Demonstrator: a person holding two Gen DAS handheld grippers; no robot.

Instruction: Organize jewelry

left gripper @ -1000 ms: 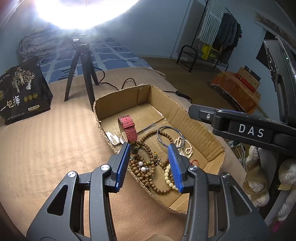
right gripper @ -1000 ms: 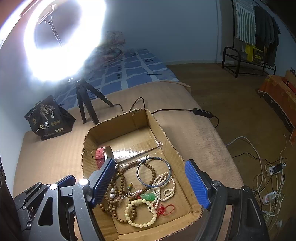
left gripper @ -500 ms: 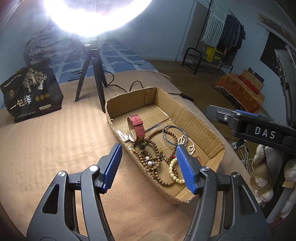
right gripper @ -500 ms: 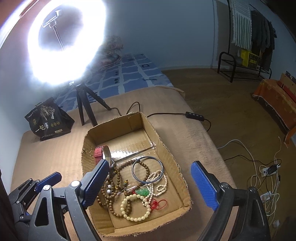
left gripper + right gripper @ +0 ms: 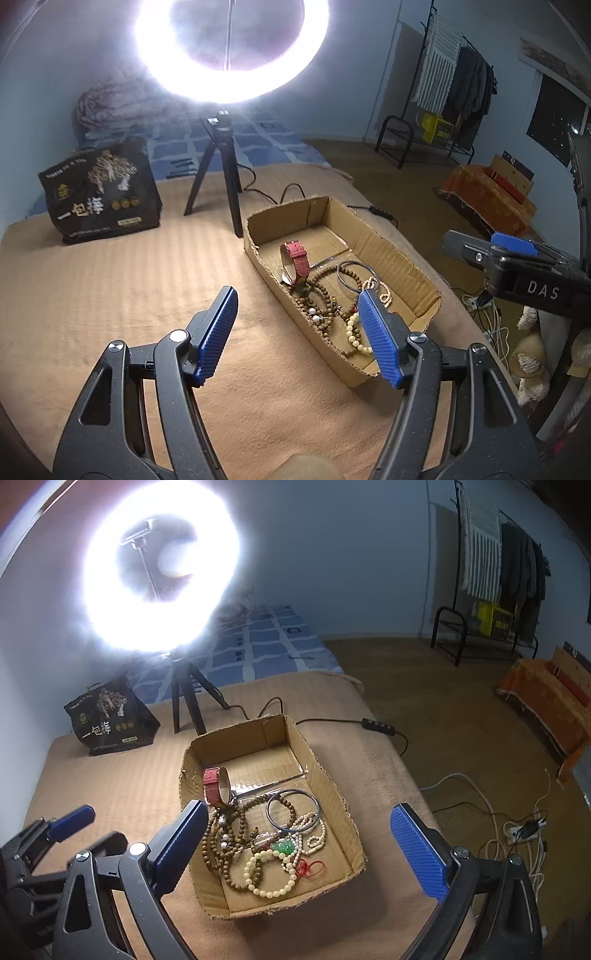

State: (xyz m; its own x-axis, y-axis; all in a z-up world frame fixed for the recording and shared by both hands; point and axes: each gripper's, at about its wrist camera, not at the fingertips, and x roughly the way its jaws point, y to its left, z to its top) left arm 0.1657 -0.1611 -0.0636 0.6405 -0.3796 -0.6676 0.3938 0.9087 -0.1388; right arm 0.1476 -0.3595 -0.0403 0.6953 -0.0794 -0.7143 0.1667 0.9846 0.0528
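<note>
A shallow cardboard box point(image 5: 332, 775) on the tan blanket holds jewelry: a red watch strap point(image 5: 211, 784), brown bead strings point(image 5: 221, 845), a dark bangle point(image 5: 291, 808), cream bead bracelets point(image 5: 269, 875), a green pendant point(image 5: 282, 847) and a red cord point(image 5: 310, 867). The box point(image 5: 391, 251) and red strap point(image 5: 300, 258) also show in the left wrist view. My left gripper point(image 5: 297, 310) is open and empty, above the blanket left of the box. My right gripper point(image 5: 295, 834) is open and empty, above the box's near end.
A lit ring light on a black tripod point(image 5: 184, 701) stands behind the box. A black printed bag point(image 5: 107, 720) sits at the back left. A cable with a switch point(image 5: 373, 723) runs off the blanket's right edge. Cords and a power strip point(image 5: 517, 830) lie on the floor.
Both grippers have pulled back and up from the box. The left gripper has opened wider and shifted left, off the jewelry. The jewelry has not moved.
</note>
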